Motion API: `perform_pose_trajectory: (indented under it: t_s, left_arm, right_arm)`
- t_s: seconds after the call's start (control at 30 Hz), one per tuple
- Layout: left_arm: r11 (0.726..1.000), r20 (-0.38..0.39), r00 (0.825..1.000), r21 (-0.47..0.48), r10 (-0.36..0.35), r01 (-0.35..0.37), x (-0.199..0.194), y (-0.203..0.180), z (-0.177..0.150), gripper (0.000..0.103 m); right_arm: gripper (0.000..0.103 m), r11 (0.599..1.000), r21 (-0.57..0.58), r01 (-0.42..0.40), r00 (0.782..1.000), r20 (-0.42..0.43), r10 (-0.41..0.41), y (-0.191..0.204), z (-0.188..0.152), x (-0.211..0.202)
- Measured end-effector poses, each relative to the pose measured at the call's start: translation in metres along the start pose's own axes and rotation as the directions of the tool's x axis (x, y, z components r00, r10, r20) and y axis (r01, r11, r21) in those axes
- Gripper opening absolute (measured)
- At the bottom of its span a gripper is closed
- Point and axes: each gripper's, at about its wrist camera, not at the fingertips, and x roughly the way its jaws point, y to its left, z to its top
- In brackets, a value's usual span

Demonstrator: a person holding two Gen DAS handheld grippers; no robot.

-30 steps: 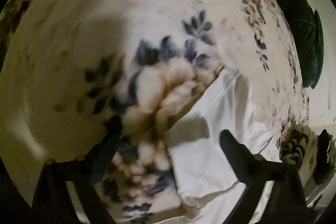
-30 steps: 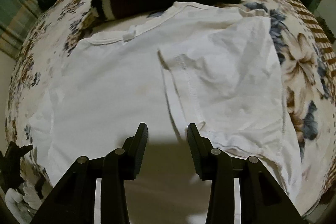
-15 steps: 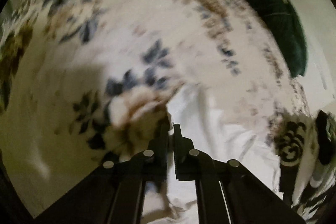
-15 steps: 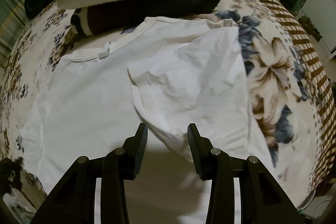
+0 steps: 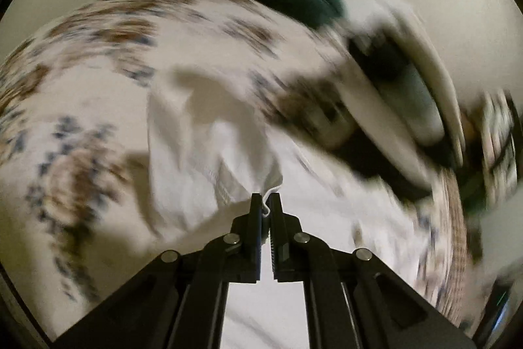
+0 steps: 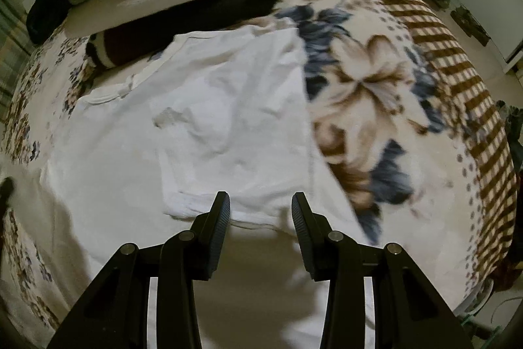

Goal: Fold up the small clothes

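My left gripper (image 5: 266,206) is clamped on the white shirt (image 6: 183,126) at its sleeve edge, lifting it to fold inward; the shirt lies mid-frame on the bed (image 6: 376,94), and my right gripper (image 6: 260,211) hovers apart, holding nothing.

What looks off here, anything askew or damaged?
No damage. The white shirt lies rumpled on the bedspread, its right sleeve folded in crooked. The left gripper pinches a bunched corner, lifted off the bed; the right gripper is open.
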Motion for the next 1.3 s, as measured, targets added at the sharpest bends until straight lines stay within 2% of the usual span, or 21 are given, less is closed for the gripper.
perform_pose_trajectory:
  t_s: [0.03, 0.1, 0.2, 0.23, 0.27, 0.3, 0.33, 0.37, 0.43, 0.5, 0.63, 0.7, 0.83, 0.93, 0.97, 1.0, 1.03, 1.07, 1.13, 1.2, 1.3]
  left_arm:
    - [0.999, -0.068, 0.998, 0.047, -0.007, 0.01, 0.013, -0.014, -0.012, 0.004]
    - [0.997, -0.178, 0.984, 0.073, -0.013, 0.027, 0.029, -0.024, -0.029, 0.004]
    - [0.999, -0.217, 0.976, 0.048, -0.008, 0.019, 0.023, -0.019, -0.04, 0.005]
    - [0.999, -0.213, 0.977, 0.029, -0.015, 0.022, 0.015, -0.013, -0.041, 0.01]
    - [1.0, -0.21, 0.978, 0.015, -0.002, 0.005, 0.008, -0.006, -0.04, 0.027]
    - [1.0, -0.203, 0.979, 0.0, 0.004, -0.004, 0.002, 0.001, -0.038, 0.038]
    - [1.0, -0.193, 0.981, -0.014, 0.01, -0.012, -0.002, 0.008, -0.036, 0.062]
    - [0.999, -0.172, 0.985, -0.031, 0.033, -0.039, -0.008, 0.017, -0.033, 0.075]
    - [0.995, -0.123, 0.988, -0.041, 0.089, -0.094, -0.012, 0.036, -0.028, 0.075]
    - [0.987, -0.114, 0.981, -0.027, 0.154, -0.158, -0.008, 0.048, -0.024, 0.075]
    - [0.961, -0.152, 0.955, -0.07, 0.255, -0.268, 0.008, 0.081, -0.021, 0.075]
    - [0.949, -0.155, 0.943, -0.074, 0.294, -0.308, 0.013, 0.089, -0.021, 0.075]
    - [0.939, -0.173, 0.93, -0.058, 0.325, -0.339, 0.022, 0.098, -0.022, 0.075]
    - [0.936, -0.188, 0.924, -0.051, 0.332, -0.347, 0.027, 0.105, -0.023, 0.075]
    - [0.936, -0.193, 0.923, -0.05, 0.332, -0.348, 0.028, 0.106, -0.023, 0.075]
    - [0.935, -0.198, 0.921, -0.049, 0.334, -0.35, 0.028, 0.106, -0.025, 0.075]
    - [0.936, -0.203, 0.921, -0.051, 0.332, -0.349, 0.028, 0.108, -0.025, 0.075]
    - [0.937, -0.207, 0.922, -0.056, 0.328, -0.345, 0.028, 0.108, -0.025, 0.075]
    - [0.938, -0.211, 0.923, -0.064, 0.321, -0.34, 0.027, 0.11, -0.026, 0.075]
    - [0.94, -0.213, 0.925, -0.063, 0.315, -0.334, 0.027, 0.11, -0.026, 0.075]
    - [0.943, -0.221, 0.926, -0.062, 0.305, -0.326, 0.028, 0.11, -0.025, 0.075]
  right_arm:
    - [0.042, 1.0, 0.006, 0.002, 1.0, -0.008, -0.002, -0.007, 0.0, 0.0]
    - [0.042, 1.0, 0.016, -0.006, 1.0, -0.021, 0.007, -0.016, 0.001, -0.001]
    - [0.056, 0.999, 0.028, -0.045, 0.998, -0.032, 0.046, -0.024, 0.004, -0.004]
    - [0.058, 0.997, 0.032, -0.07, 0.997, -0.034, 0.071, -0.025, 0.005, -0.006]
    - [0.059, 0.994, 0.033, -0.1, 0.994, -0.042, 0.101, -0.024, 0.006, -0.006]
    - [0.059, 0.991, 0.033, -0.127, 0.99, -0.051, 0.128, -0.022, 0.008, -0.006]
    - [0.06, 0.984, 0.035, -0.177, 0.981, -0.073, 0.179, -0.017, 0.012, -0.004]
    - [0.061, 0.976, 0.038, -0.215, 0.972, -0.091, 0.218, -0.013, 0.015, -0.001]
    - [0.061, 0.945, 0.037, -0.324, 0.936, -0.13, 0.326, 0.007, 0.025, 0.005]
    - [0.061, 0.93, 0.021, -0.367, 0.917, -0.16, 0.365, 0.028, 0.036, 0.01]
    - [0.062, 0.867, -0.077, -0.491, 0.858, -0.212, 0.468, 0.102, 0.059, 0.019]
    - [0.062, 0.839, -0.133, -0.528, 0.837, -0.248, 0.487, 0.137, 0.061, 0.029]
    - [0.058, 0.838, -0.2, -0.508, 0.839, -0.335, 0.429, 0.171, 0.046, 0.053]
    - [0.053, 0.841, -0.218, -0.495, 0.838, -0.377, 0.395, 0.173, 0.021, 0.066]
    - [0.038, 0.839, -0.214, -0.499, 0.832, -0.389, 0.396, 0.171, 0.015, 0.071]
    - [0.028, 0.841, -0.217, -0.495, 0.83, -0.405, 0.383, 0.171, 0.007, 0.076]
    - [0.009, 0.844, -0.222, -0.489, 0.831, -0.412, 0.373, 0.169, -0.001, 0.08]
    - [0.005, 0.848, -0.225, -0.48, 0.839, -0.401, 0.369, 0.166, -0.009, 0.081]
    - [0.001, 0.856, -0.236, -0.461, 0.857, -0.371, 0.359, 0.159, -0.021, 0.077]
    - [0.0, 0.864, -0.221, -0.453, 0.862, -0.356, 0.361, 0.146, -0.031, 0.072]
    - [0.001, 0.876, -0.175, -0.45, 0.854, -0.371, 0.365, 0.129, -0.038, 0.065]
